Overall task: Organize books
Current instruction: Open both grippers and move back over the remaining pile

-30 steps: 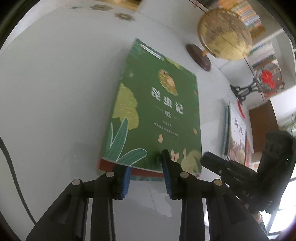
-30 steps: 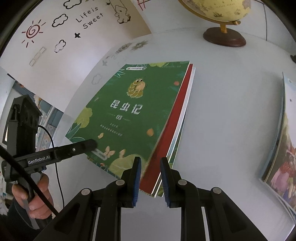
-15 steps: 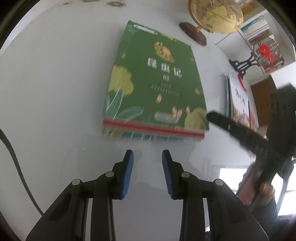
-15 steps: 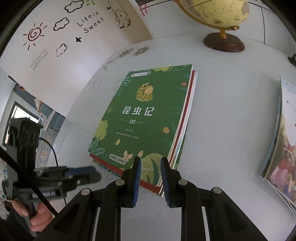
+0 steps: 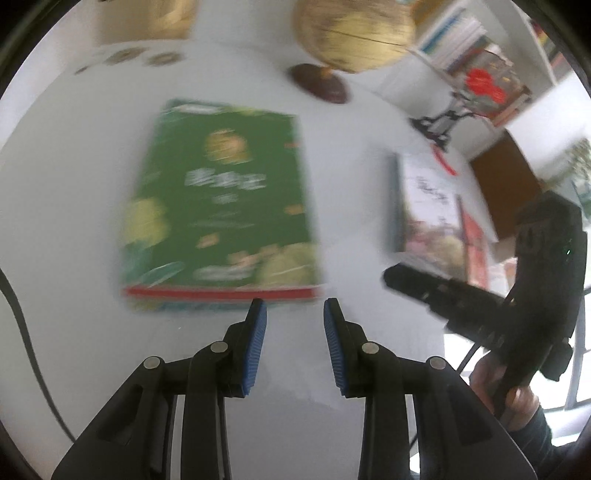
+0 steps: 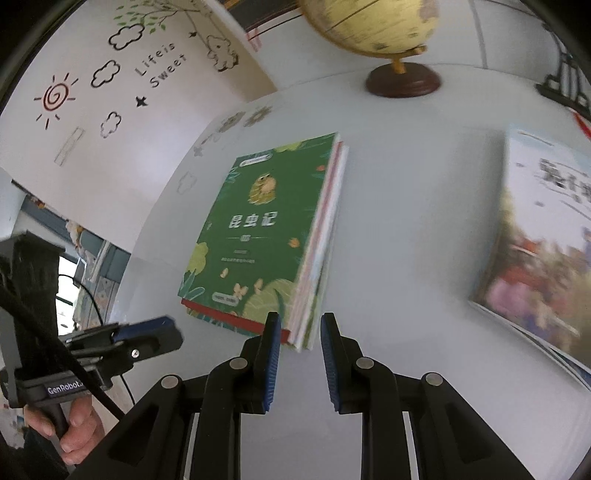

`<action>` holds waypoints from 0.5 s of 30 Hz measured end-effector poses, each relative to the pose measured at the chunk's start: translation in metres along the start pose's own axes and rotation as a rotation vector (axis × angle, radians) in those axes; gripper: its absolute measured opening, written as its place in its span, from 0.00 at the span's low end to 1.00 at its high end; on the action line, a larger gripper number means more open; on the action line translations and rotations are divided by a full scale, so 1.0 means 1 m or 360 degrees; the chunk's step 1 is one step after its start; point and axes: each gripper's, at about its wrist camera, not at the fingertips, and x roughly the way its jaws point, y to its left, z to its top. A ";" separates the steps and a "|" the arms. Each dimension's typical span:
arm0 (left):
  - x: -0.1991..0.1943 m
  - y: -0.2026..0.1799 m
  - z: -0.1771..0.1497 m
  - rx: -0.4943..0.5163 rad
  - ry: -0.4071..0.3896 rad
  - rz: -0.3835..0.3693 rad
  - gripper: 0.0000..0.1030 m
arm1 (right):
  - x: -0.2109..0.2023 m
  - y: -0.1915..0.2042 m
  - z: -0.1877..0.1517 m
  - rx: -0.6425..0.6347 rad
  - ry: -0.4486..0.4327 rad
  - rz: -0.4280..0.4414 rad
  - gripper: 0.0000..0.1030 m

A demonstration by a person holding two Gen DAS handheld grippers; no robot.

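Right wrist view: right tool [image 6: 297,326] slightly parted, empty, near green book stack [image 6: 258,236]; left tool [image 5: 291,312] likewise empty.

My left wrist view is smeared: the green book's [image 5: 221,206] title is unreadable. At three o'clock in my right wrist view, the picture book [image 6: 543,251] is blurred and edge-cropped.

White tabletop [image 6: 406,192], globe [image 6: 369,22] at back, doodle wall [image 6: 110,103] w/ "Life is Sweet", bookshelf [image 5: 476,40].
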 end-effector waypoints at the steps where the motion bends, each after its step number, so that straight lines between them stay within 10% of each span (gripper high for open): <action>1: 0.004 -0.009 0.003 0.0020 0.0012 -0.0036 0.35 | -0.007 -0.005 -0.002 0.0018 -0.0006 -0.0018 0.22; 4: 0.021 -0.044 0.011 0.0070 0.0030 -0.0127 0.69 | -0.031 -0.024 -0.008 0.0082 -0.0039 -0.0059 0.34; 15: 0.078 -0.140 0.033 0.0231 0.0037 -0.0120 0.70 | -0.115 -0.134 -0.030 0.0355 -0.0185 -0.0230 0.46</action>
